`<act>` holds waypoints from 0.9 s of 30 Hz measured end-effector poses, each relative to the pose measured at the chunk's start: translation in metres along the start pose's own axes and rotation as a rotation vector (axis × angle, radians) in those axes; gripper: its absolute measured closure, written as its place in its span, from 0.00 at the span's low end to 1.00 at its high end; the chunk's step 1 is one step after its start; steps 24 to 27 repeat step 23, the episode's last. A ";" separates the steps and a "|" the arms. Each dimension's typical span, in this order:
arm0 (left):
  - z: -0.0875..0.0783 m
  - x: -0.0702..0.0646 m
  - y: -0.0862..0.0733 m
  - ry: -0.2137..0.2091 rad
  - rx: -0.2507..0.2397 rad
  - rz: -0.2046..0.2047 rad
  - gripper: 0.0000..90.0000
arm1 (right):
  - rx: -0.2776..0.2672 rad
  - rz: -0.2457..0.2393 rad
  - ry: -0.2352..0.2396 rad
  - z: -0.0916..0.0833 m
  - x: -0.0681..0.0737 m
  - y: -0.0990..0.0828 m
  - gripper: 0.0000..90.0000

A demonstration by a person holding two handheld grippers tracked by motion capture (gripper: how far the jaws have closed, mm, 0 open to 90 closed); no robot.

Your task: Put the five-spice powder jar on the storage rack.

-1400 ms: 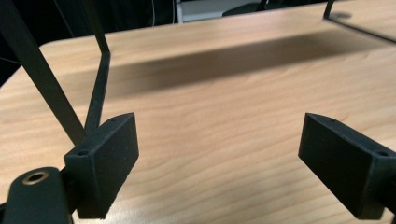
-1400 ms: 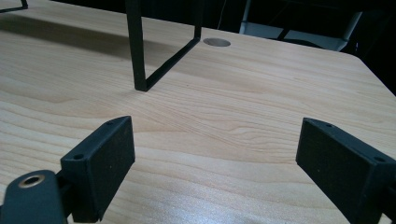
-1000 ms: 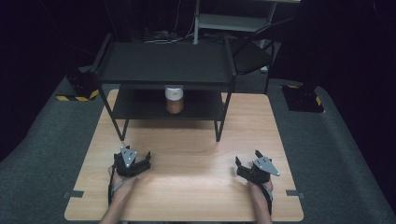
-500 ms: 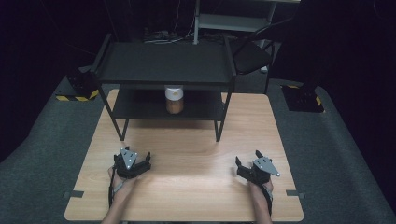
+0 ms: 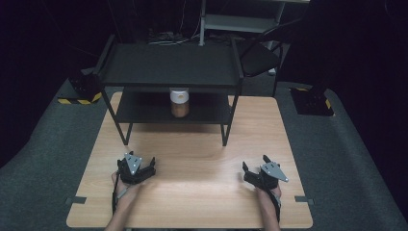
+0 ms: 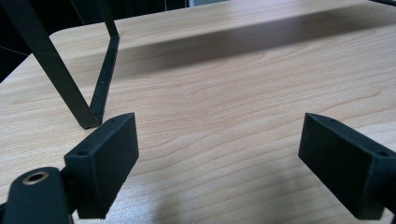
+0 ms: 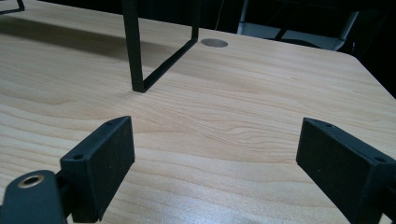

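a jar stands on the lower level of the shelf rack at the table's far side.

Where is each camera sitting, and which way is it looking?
High view: sits above the person's side, looks forward and down at the table, rack and jar; shows forearms, left tool and right tool.
Left gripper view: rides the left tool, looks along the tabletop at a rack leg; shows its open jaws.
Right gripper view: rides the right tool, looks at another rack leg; shows its open jaws.
Shared: all show the table and rack.
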State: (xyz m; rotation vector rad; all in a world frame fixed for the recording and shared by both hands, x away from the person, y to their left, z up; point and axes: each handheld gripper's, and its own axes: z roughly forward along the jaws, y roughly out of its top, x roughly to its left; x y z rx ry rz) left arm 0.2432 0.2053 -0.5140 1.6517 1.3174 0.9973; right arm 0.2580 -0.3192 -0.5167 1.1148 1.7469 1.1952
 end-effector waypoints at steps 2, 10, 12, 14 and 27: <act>0.000 0.000 0.000 0.000 0.002 0.004 0.14 | 0.000 -0.001 0.001 0.000 0.000 0.000 0.12; 0.000 -0.001 0.001 0.001 0.006 0.005 0.14 | 0.003 -0.002 0.004 0.000 0.000 0.000 0.12; 0.000 -0.001 0.001 0.001 0.006 0.005 0.14 | 0.004 -0.003 0.005 0.000 0.000 0.000 0.12; 0.000 -0.001 0.001 0.001 0.006 0.004 0.14 | 0.004 -0.005 0.006 0.000 0.000 0.000 0.12; 0.000 0.000 0.000 -0.001 -0.001 -0.006 0.14 | 0.000 -0.013 0.024 0.001 -0.003 0.000 0.12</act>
